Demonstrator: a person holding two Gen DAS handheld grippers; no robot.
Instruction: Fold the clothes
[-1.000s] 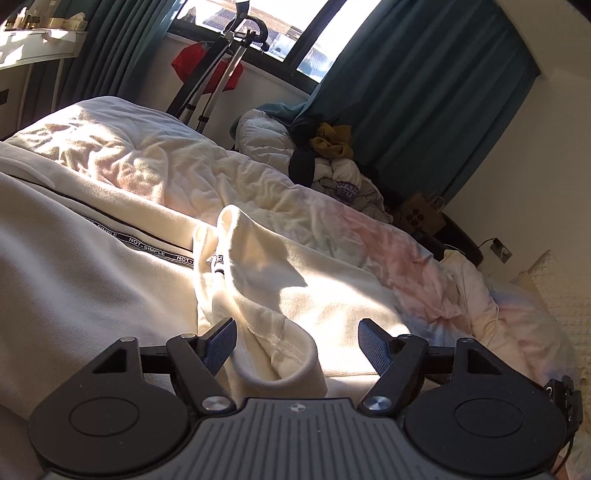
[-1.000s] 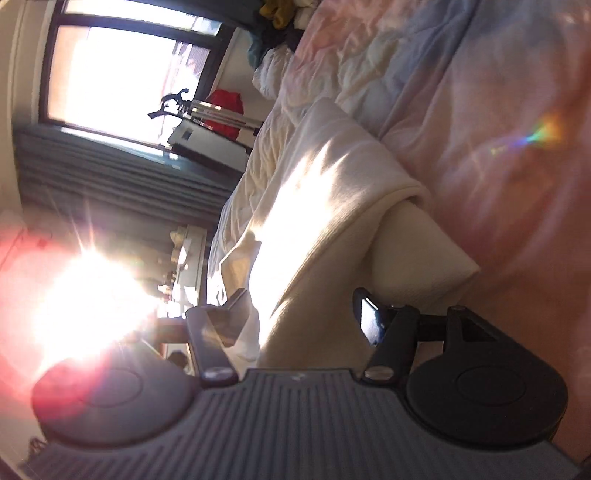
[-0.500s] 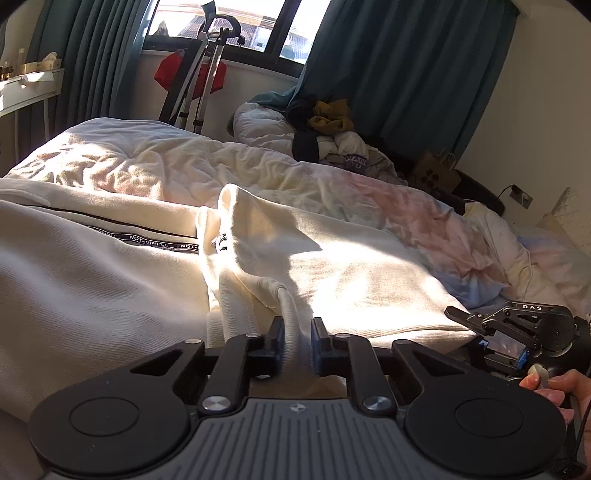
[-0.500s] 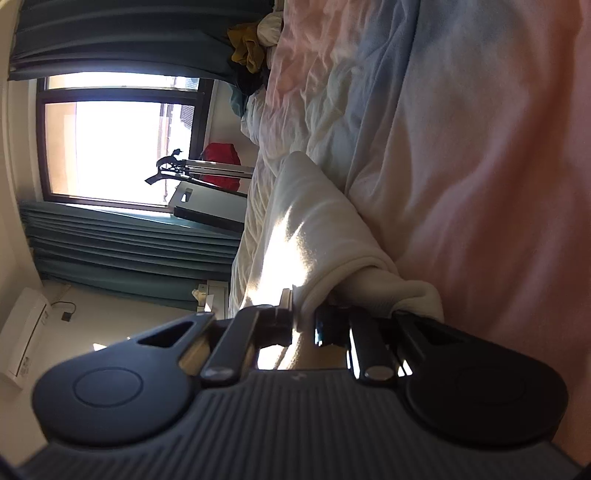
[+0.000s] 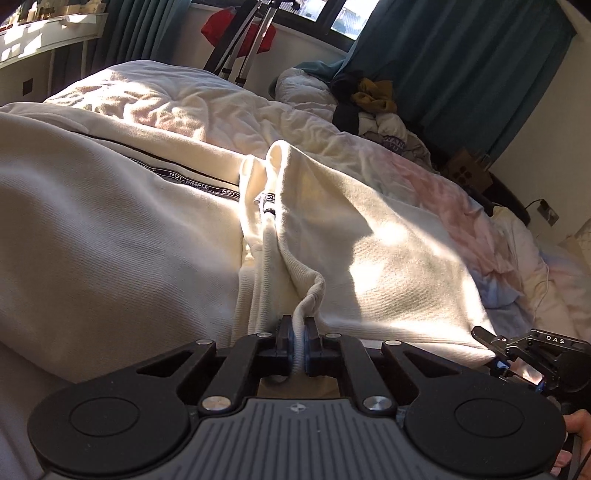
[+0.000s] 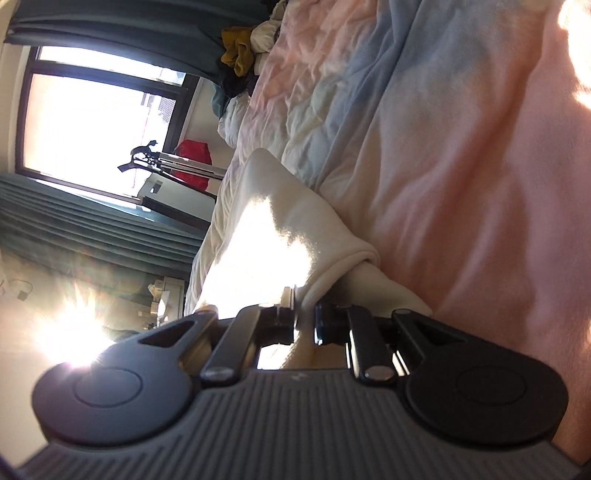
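On the bed (image 5: 229,107), the cream knitted garment (image 5: 369,236) stretches toward 12 o'clock from both grippers; the left gripper (image 5: 298,341) pinches its ribbed hem, the right gripper (image 6: 304,319) holds its corner at 3 o'clock.

Left wrist view: upright, close over cream garment (image 5: 369,236), facing window (image 5: 321,14) — right wrist view rolled sideways, sharing both.
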